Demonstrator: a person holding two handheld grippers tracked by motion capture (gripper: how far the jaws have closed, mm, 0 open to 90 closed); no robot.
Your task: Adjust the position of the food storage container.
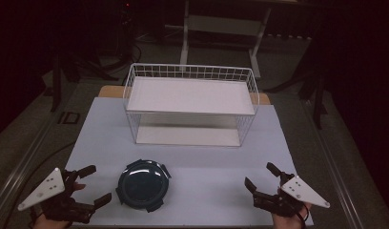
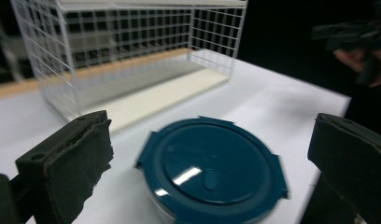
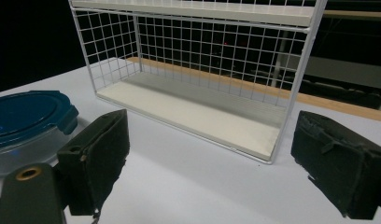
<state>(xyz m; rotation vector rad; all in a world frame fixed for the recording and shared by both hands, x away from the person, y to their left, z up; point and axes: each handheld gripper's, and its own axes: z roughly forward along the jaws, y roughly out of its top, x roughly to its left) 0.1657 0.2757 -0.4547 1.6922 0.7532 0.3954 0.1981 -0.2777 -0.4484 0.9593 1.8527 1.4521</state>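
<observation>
High view puts the round container with a dark blue clip lid point(image 1: 143, 185) on the worktop point(image 1: 207, 162) at about 7 o'clock from its centre, just to the right of the left gripper point(image 1: 95, 185). That gripper's jaws stand spread wide with nothing between them, pointed toward the container; in the left gripper view the lid point(image 2: 211, 168) sits between and beyond the two pads, untouched. The right gripper point(image 1: 260, 177) waits near 5 o'clock, also spread and empty, well apart from the container.

The step in hand looks like a grasp of the container by the left gripper. To do it well, I judge the jaws should come in level and straddle the body across its widest line, below the lid's rim, with the pads landing between the four clip tabs rather than on one, since a tab could flex or pop open.

For room: the near worktop edge lies close behind both hands, so a pull backward risks a drop. The white wire shelf rack point(image 1: 190, 102) stands at 12 o'clock, its lower shelf open toward the person, with bare worktop between it and the container.
</observation>
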